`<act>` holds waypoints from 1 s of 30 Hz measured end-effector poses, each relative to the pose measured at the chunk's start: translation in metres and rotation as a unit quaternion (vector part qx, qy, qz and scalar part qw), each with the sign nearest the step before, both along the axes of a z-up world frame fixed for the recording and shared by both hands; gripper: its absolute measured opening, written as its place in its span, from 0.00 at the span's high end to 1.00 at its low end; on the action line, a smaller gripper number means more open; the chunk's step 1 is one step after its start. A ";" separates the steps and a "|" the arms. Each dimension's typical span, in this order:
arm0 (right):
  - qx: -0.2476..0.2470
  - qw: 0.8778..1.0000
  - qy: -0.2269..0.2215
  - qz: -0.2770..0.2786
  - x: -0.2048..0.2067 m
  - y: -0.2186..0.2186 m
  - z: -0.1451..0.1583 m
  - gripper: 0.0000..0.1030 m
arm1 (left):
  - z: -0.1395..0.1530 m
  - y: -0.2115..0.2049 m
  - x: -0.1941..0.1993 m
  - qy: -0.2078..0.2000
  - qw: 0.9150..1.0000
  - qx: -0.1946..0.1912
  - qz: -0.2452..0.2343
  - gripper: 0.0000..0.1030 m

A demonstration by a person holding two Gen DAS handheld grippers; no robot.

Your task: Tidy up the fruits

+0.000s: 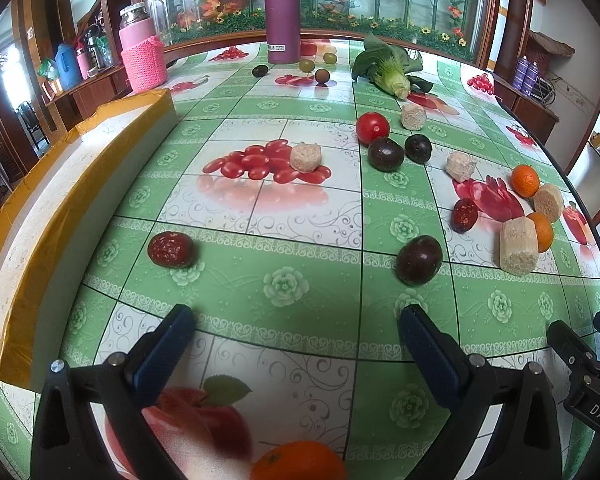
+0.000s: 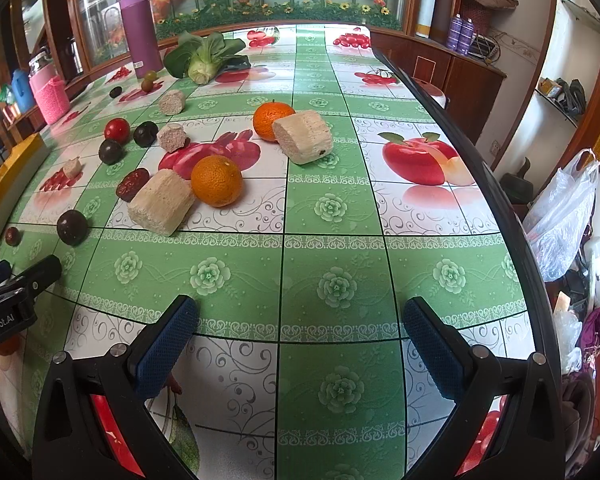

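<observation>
Both tools (image 1: 296,316) (image 2: 300,308) gaping, empty, above tablecloth (image 2: 332,248).

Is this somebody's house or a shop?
Probably a home dining room: a fruit-print tablecloth covers the table, a purple flask stands on it, and wooden cabinets line the wall.

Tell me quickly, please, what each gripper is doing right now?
Left gripper: open, holding nothing.
Right gripper: open, holding nothing.
</observation>
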State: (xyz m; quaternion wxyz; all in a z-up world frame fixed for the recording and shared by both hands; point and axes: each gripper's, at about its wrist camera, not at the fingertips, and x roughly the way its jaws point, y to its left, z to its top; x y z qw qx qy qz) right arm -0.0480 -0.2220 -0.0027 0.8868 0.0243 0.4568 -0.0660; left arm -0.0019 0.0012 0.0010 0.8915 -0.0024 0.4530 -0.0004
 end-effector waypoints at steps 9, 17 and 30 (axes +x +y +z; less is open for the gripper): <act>0.000 1.000 0.000 0.000 0.000 0.000 0.000 0.00 | 0.000 0.000 0.000 0.000 1.000 0.000 0.000 0.00; 0.000 1.000 0.014 -0.018 0.003 0.000 0.000 0.00 | -0.001 -0.001 0.007 0.009 1.000 0.001 0.000 0.00; 0.031 0.999 0.000 0.020 0.005 0.044 0.036 0.00 | 0.038 0.045 -0.003 -0.015 1.000 0.000 0.013 0.00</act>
